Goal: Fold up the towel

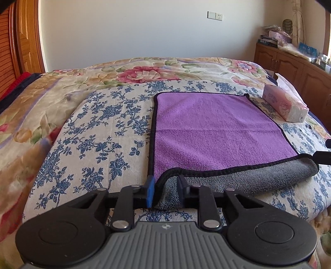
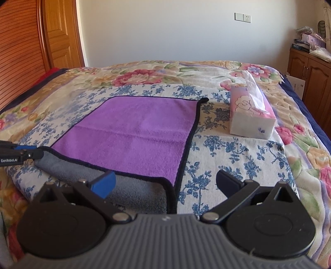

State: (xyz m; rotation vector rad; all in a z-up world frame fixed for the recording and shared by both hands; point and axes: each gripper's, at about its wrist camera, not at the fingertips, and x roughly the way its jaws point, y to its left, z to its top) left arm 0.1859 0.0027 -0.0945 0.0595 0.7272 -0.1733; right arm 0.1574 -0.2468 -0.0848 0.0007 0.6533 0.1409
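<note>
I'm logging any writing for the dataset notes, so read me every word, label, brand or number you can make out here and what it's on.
"GenRobot.AI": white print on the side of the left tongs, seen from the right wrist view.
"COTTON": pink lettering on the tissue pack, partly legible; smaller print below it is too blurred to read.
Dark box on the cabinet: white lettering, too small to read.
Towel: no text.

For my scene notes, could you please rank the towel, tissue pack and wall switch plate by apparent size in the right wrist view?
1. towel, clearly largest
2. tissue pack
3. wall switch plate, smallest, though it is farthest away
</note>
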